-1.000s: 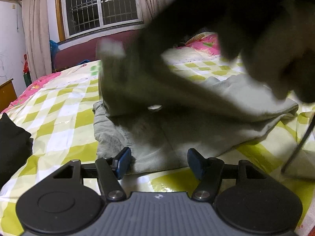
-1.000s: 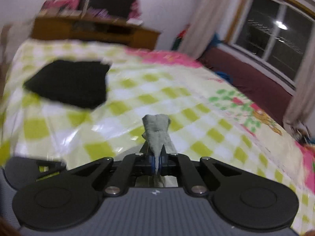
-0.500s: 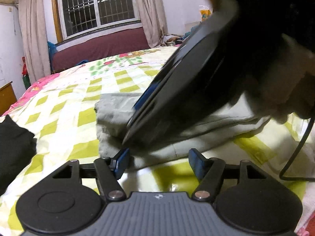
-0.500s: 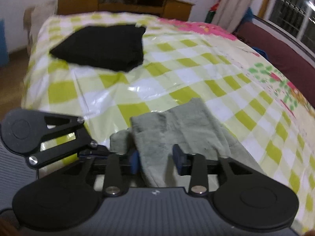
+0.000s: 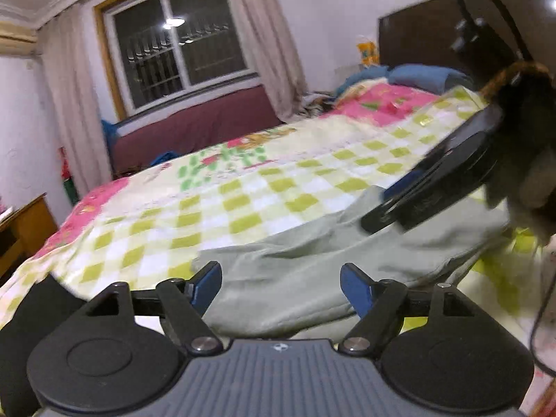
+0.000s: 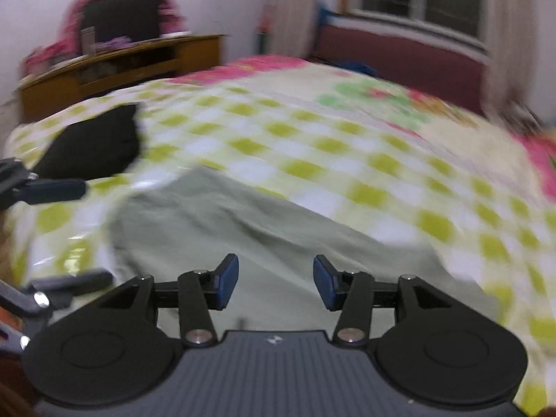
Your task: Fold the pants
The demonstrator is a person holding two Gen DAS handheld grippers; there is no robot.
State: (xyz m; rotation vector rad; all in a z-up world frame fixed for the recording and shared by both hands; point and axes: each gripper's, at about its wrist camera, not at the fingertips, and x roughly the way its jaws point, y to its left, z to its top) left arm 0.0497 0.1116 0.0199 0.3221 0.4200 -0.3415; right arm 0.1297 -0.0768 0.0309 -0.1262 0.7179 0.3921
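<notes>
The grey-green pants (image 5: 312, 264) lie folded in a flat bundle on the near part of the bed (image 5: 243, 187), on its yellow-and-white checked cover, and they fill the lower middle of both my wrist views (image 6: 243, 243). My left gripper (image 5: 280, 286) hangs just above their near edge with its jaws wide and opening further; cloth shows in the gap below, but the blue pads (image 5: 207, 283) press on nothing. My right gripper (image 6: 275, 283) is over the bundle too, jaws about halfway apart and also opening, its pads (image 6: 227, 279) clear of the fabric. In the left view that right gripper (image 5: 434, 180) shows at the right, over the far right edge of the pants. A folded black garment (image 6: 93, 146) lies well apart to the left on the bed. Beyond stand a wooden cabinet (image 6: 118, 66), a maroon bench (image 5: 194, 128) and a curtained window (image 5: 180, 38).
</notes>
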